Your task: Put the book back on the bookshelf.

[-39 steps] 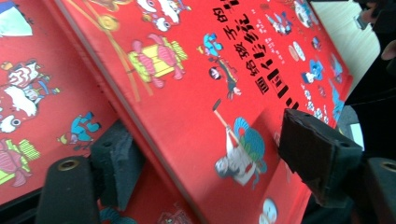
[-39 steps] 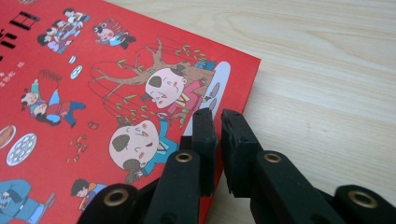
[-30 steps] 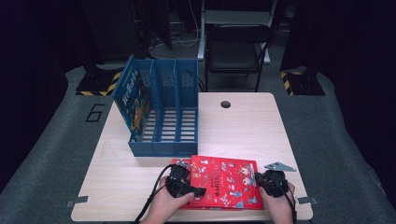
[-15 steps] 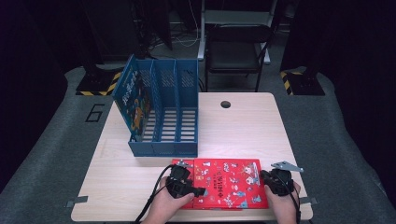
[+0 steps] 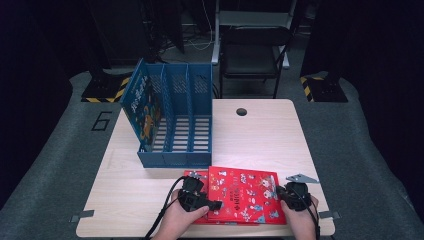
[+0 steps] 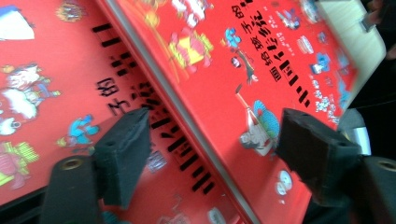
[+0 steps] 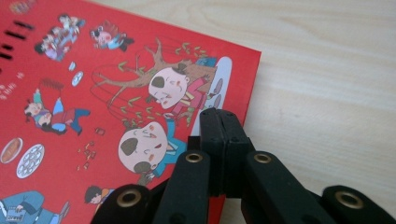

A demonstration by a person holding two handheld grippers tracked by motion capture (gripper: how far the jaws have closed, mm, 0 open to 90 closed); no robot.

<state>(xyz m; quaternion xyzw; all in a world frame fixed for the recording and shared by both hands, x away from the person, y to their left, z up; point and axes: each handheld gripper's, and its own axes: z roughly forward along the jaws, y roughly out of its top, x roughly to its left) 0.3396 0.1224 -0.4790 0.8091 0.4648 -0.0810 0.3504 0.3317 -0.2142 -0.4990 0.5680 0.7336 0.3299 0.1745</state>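
Note:
Two red picture books lie stacked near the table's front edge, the top red book partly covering the lower red book. My left gripper hovers over their left part. Its jaws have just been opening and stand wide apart, straddling the top book's edge without pressing it. My right gripper is shut, pads together, with its tip over the top book's right edge near the corner. Nothing shows between its pads.
A blue file rack stands behind the books, with a blue book upright in its leftmost slot. The wooden table has a round cable hole. A black chair stands beyond the far edge.
The top red book has slid slightly to the right, baring a strip of the lower book at its left. Both hands stay where they were.

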